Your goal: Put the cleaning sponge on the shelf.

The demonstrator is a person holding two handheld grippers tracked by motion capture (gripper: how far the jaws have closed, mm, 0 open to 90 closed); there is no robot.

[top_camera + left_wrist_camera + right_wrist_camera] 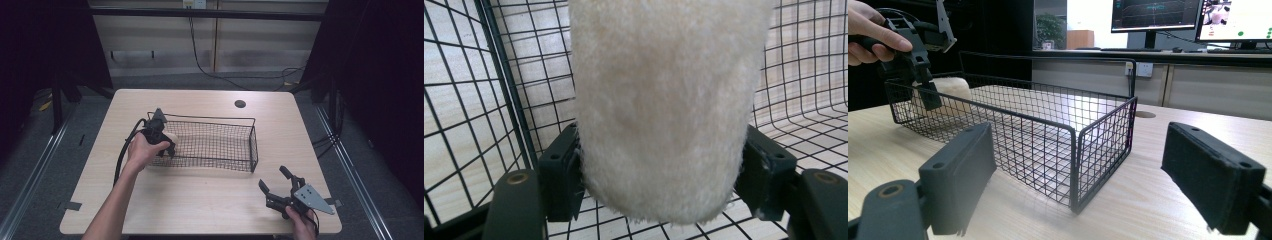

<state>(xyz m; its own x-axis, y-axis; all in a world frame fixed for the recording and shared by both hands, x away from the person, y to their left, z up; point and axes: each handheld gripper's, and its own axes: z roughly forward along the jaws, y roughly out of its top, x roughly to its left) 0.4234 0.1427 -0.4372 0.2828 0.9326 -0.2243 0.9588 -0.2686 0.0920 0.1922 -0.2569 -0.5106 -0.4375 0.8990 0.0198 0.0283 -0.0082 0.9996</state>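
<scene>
Progress check from my end: I've got the left gripper clamped on a cream fuzzy roll, looks like plush or a paint-roller sleeve, and it's down inside the wire basket at its left end. So as far as I can judge, the carry part is pretty much done and what's left is letting go and pulling the hand back out over the rim. Can't tell if the roll is actually resting on the mesh floor yet or hanging a bit above it. The right gripper is parked near the front right corner of the table, well apart from the basket, jaws wide apart with nothing between them. The left gripper view gives me the fuzzy texture and both pads squeezed against its sides, with mesh all around, which the high view barely shows since my hand covers most of it. The right gripper view is handy from the side: it shows the roll low behind the mesh wall, plus a couple of monitors in the background.
</scene>
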